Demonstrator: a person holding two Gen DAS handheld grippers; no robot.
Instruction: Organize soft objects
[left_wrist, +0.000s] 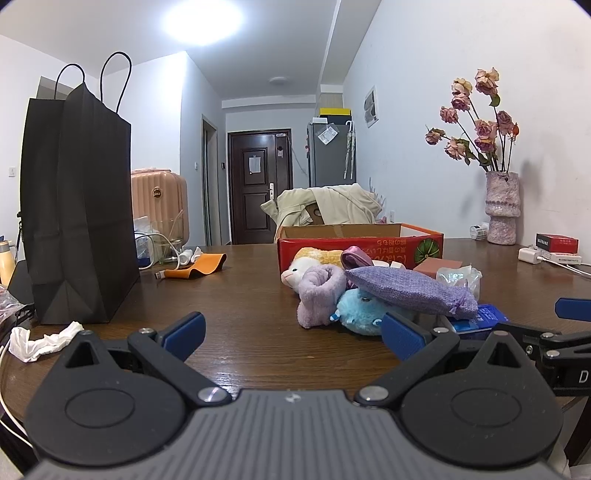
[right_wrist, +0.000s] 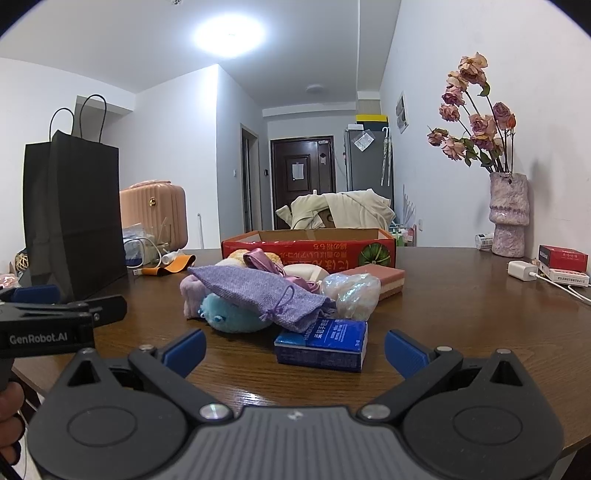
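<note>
Right wrist view: right gripper (right_wrist: 294, 349) spread wide, empty, near edge of table (right_wrist: 461, 306). Left gripper (left_wrist: 293, 334) likewise wide apart, empty, low over table. Soft pile lay mid-table, just near of red box (right_wrist: 308, 248): purple pouch (right_wrist: 258, 295) draped over blue plush (right_wrist: 229, 314), tissue pack (right_wrist: 321, 345) nearest. Judgement: take pouch first, since topmost; pinch mid-body, lift straight up to avoid dragging plush; box looked likely destination.
</note>
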